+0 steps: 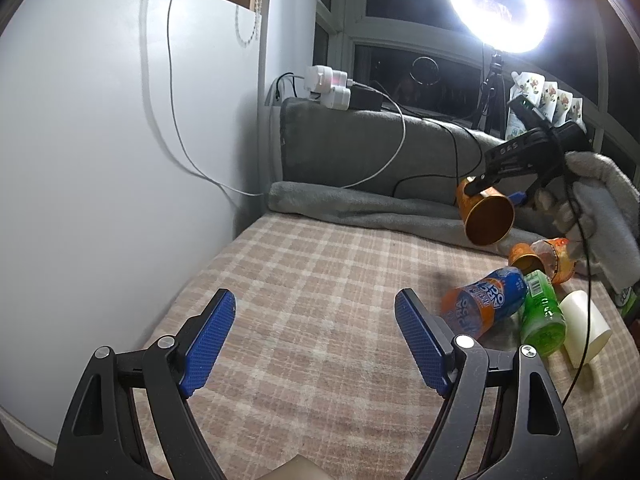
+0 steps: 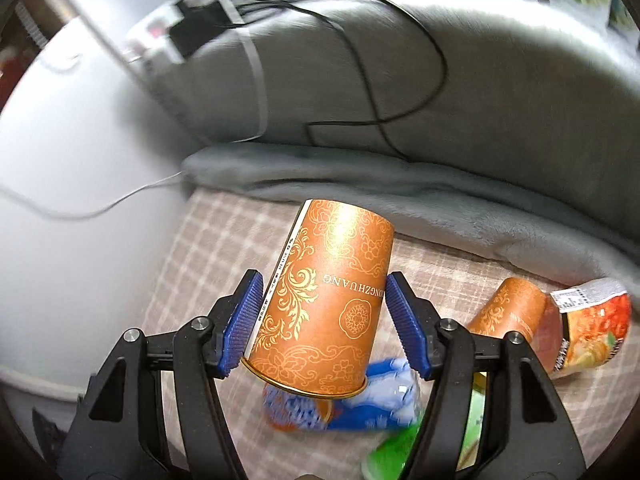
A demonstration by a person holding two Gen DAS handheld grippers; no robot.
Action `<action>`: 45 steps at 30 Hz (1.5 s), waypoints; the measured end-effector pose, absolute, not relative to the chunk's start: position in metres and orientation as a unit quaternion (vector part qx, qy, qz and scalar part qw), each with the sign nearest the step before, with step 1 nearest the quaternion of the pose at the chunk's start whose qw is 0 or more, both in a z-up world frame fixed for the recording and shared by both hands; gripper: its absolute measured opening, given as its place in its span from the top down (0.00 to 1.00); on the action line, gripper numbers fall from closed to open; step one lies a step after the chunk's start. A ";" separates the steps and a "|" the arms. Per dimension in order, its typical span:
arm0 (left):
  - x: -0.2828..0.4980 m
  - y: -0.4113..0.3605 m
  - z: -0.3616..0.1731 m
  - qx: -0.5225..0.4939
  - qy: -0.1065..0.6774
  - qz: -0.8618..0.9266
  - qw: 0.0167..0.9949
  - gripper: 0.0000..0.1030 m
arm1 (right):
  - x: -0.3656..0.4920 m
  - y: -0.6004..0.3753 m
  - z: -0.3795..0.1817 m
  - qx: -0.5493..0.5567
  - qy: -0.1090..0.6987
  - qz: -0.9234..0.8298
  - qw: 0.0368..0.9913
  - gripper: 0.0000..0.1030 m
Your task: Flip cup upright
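The right gripper (image 2: 320,320) is clamped on the orange cup (image 2: 324,300), held tilted in the air above the plaid blanket (image 1: 300,280), at two o'clock from the left gripper (image 1: 316,336), whose fingers stand apart and hold nothing.

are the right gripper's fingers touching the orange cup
Touching. The right wrist view shows both blue fingers pressed against the sides of the orange cup, held off the bed.

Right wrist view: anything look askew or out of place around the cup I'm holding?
The orange cup sits tilted in the right gripper, mouth still downward, lifted off the checkered blanket. Below, a second orange cup and the bottles lie toppled in a heap. Nothing looks spilled.
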State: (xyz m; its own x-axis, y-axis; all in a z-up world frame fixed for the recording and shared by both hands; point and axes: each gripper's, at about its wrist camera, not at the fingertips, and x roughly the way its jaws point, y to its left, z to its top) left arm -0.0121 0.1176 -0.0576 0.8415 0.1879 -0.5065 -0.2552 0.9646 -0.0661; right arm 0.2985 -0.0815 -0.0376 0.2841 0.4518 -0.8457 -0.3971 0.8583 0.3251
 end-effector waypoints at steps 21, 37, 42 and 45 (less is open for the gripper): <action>-0.052 0.098 -0.047 -0.053 0.258 0.083 0.961 0.20 | 0.114 -0.091 -0.056 -0.199 0.534 0.372 0.733 0.36; -0.044 0.093 -0.072 -0.094 0.341 0.011 0.935 0.20 | 0.081 -0.075 -0.111 -0.292 0.528 0.391 0.695 0.33; -0.039 0.083 -0.075 -0.067 0.357 -0.023 0.932 0.20 | 0.079 -0.079 -0.108 -0.280 0.519 0.397 0.703 0.27; -0.036 0.072 -0.073 -0.010 0.356 -0.043 0.934 0.20 | 0.078 -0.090 -0.096 -0.251 0.511 0.406 0.714 0.26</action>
